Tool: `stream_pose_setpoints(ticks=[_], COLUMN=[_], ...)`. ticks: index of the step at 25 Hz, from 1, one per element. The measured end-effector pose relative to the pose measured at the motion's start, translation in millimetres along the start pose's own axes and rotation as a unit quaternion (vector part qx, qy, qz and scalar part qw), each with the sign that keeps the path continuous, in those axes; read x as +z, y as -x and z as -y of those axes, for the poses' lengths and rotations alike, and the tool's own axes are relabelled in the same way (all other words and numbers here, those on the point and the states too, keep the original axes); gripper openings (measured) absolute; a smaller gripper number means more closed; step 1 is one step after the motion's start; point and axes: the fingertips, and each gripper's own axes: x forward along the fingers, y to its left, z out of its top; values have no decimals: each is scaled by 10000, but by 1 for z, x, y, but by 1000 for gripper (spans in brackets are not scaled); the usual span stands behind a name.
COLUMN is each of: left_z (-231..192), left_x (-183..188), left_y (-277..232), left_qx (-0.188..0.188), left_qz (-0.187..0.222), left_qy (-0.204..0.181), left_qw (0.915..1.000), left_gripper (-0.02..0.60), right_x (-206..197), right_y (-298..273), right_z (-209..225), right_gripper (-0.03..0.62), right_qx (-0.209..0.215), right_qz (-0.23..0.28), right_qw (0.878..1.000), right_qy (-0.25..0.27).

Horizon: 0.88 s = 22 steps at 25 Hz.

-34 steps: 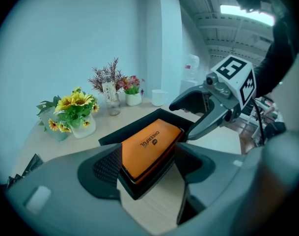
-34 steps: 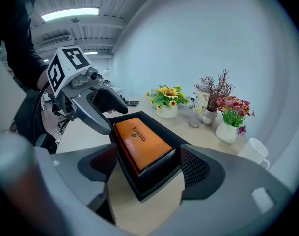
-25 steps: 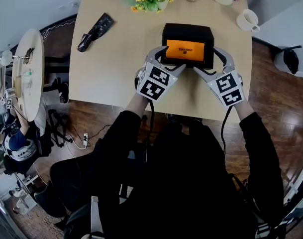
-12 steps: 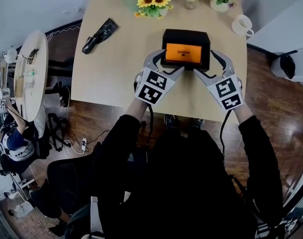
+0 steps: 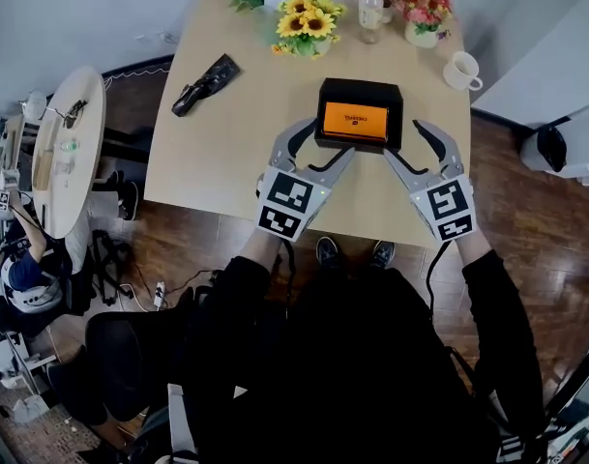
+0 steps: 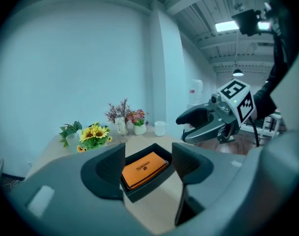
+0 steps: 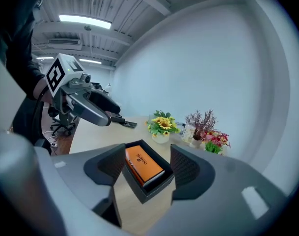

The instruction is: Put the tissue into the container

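A black open-top container (image 5: 359,90) stands on the wooden table (image 5: 226,153) with the orange tissue pack (image 5: 356,122) lying flat inside it. My left gripper (image 5: 314,153) hovers just off its near-left corner and my right gripper (image 5: 413,151) off its near-right corner; neither touches it. Both are open with nothing between the fingers, and their jaws have just been closing somewhat. In the left gripper view the pack (image 6: 144,168) shows beyond the fingers (image 6: 108,168), inside the container (image 6: 141,193). The right gripper view shows the same pack (image 7: 144,164) and container (image 7: 150,191).
At the table's far edge stand a sunflower bunch (image 5: 309,22), a small bottle (image 5: 370,8), a pot of pink flowers (image 5: 422,23) and a white mug (image 5: 460,69). A black object (image 5: 205,83) lies at the far left. A round side table (image 5: 67,153) stands to the left.
Both grippers have drawn back from the container's sides toward me and risen. Their jaws stand narrower than before. The tissue pack stays in the container.
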Motion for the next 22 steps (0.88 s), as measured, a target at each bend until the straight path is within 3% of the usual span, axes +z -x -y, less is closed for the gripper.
stream_pose_setpoints(ticks=[6,10,15,22], left_z=[18,30,50,47], left_x=[11,22,19,21], left_y=[37,61,83,119], left_qx=[23,388,603,1005], left_qz=[521,901,1057,1212], left_qy=[304,82,113,308], left_qw=[9982,9951,9925,9870], left_gripper=[258,241,239,239], right_x=[17,26,40,59], right_y=[38,61,89,127], right_z=[-4,-6,-8,-10], right_gripper=[244,229,221,222], right_qx=[-237,-336,-446,-729], right_qz=[403,668,991,1395], right_qw=[9988,9965,9920,9832], right_qy=[-134,-369,-641,-928])
